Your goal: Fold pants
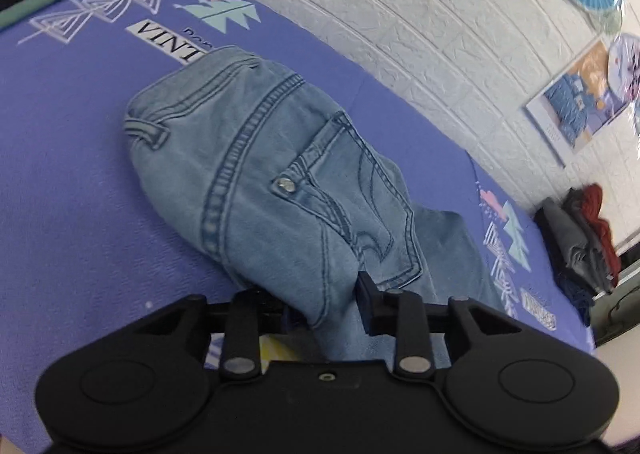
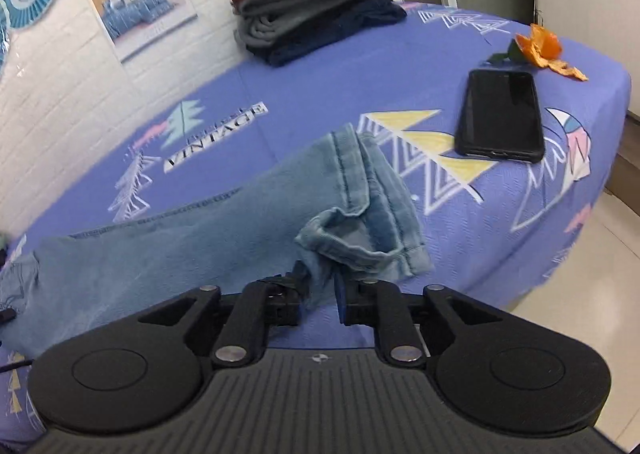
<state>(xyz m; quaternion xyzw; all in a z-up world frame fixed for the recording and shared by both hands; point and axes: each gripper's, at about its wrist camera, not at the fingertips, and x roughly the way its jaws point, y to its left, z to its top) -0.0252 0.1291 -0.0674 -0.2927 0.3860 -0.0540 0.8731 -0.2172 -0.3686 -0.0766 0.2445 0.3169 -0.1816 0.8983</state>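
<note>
the light-blue denim pants (image 1: 280,181) lay on the purple bedsheet (image 1: 72,181), seat and stitched back pocket just ahead of the left gripper (image 1: 324,304), whose jaws pinched a fold of the fabric. the right gripper (image 2: 320,294) clamped the bunched leg cuff (image 2: 360,230). the sheet read "vintage" (image 2: 218,133) among printed triangles. a glossy black phone (image 2: 502,115) lay flat nearby; knit folded clothes (image 2: 304,1) were stacked by the white embossed-brick wall (image 1: 400,33).

Both grippers matte black plastic. Left gripper (image 1: 322,302): smooth body, two round side discs, silver pivot screws on the link arms. Right gripper (image 2: 320,294): same build, ribbed grey top plate, blue pad on one finger.
</note>
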